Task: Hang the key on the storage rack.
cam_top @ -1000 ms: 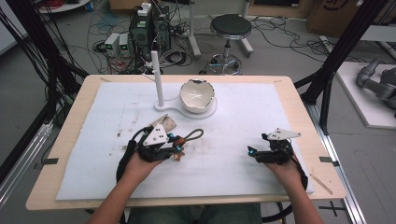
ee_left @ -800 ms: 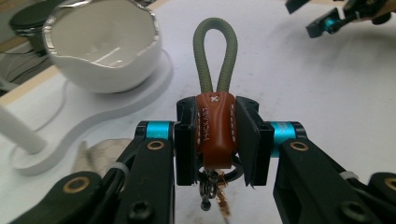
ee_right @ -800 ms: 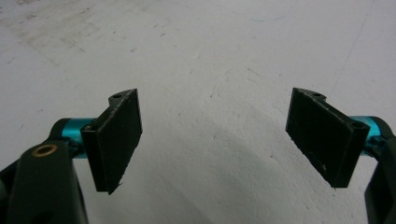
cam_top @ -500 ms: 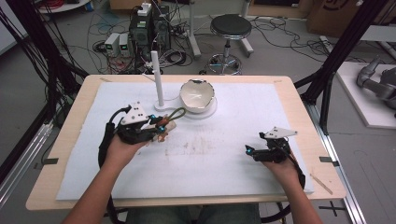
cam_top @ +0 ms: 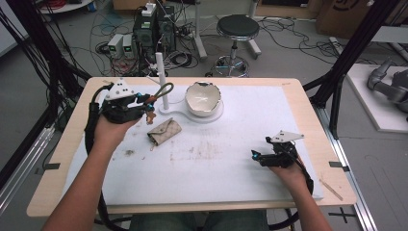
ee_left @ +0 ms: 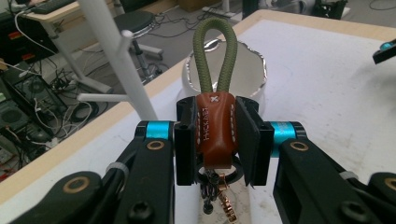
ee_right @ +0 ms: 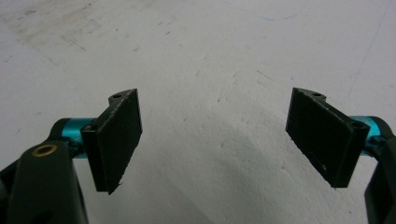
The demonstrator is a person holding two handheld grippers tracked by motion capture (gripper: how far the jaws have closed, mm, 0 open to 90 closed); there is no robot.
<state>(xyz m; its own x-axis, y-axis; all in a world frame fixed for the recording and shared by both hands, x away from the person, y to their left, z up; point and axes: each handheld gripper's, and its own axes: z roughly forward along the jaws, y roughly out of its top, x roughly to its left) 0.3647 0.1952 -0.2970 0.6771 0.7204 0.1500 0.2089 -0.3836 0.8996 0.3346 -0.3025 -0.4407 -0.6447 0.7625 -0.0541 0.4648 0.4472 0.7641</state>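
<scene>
A key fob with a brown leather tab (ee_left: 214, 127) and a green cord loop (ee_left: 214, 51) is clamped upright in my left gripper (ee_left: 215, 135); metal rings and a clasp hang below the tab. In the high view that left gripper (cam_top: 144, 103) hovers at the far left of the table, with the green loop (cam_top: 162, 90) just left of a white post (cam_top: 161, 77). My right gripper (cam_top: 255, 156) rests near the front right of the white mat, and its jaws (ee_right: 219, 140) stand wide apart over bare mat.
The white post stands on a base shared with a white bowl (cam_top: 203, 98). A small beige pouch (cam_top: 163, 131) lies on the mat (cam_top: 240, 125) in front of the post. A short side peg (ee_left: 126, 39) sticks out of the post.
My left hand has lifted the key fob and carried it left and away toward the post. The beige pouch now lies uncovered on the mat. The right hand has stayed put.
</scene>
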